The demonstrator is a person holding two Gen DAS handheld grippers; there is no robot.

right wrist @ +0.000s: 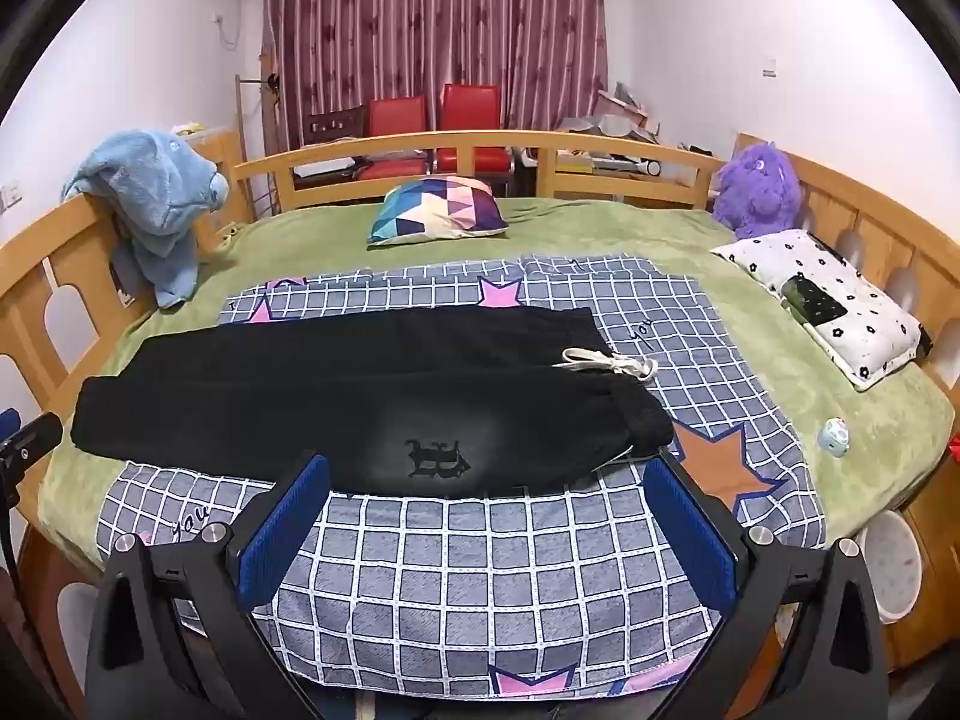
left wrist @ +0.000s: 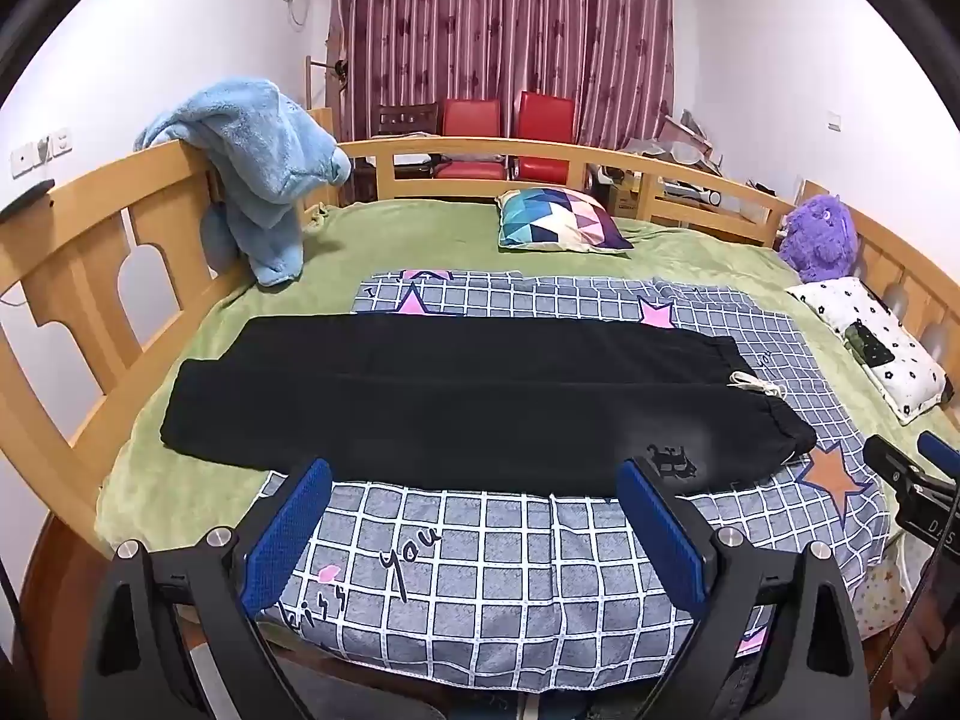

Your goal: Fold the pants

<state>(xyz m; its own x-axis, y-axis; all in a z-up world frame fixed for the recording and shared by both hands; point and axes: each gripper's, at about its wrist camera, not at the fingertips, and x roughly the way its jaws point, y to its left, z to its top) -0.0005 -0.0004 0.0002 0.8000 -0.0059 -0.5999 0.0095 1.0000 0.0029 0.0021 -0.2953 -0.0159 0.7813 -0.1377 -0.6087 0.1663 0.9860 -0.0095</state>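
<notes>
A: Where are the pants [left wrist: 468, 396]?
B: Flat across the checked sheet [left wrist: 480, 570], waistband right. Near edge partly hidden behind the left gripper [left wrist: 474, 480] and right gripper [right wrist: 486, 474], both spread wide, empty.

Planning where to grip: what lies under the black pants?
The black pants lie on a grey checked cloth spread over the green blanket; their leg ends reach onto the blanket. Anything beneath the fabric is hidden.

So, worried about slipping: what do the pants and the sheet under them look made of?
Pants: soft matte black knit, probably fleece or jersey; gathered waistband, cord drawstring. Sheet: thin woven printed cotton, by its look; flat, stitched hem.
</notes>
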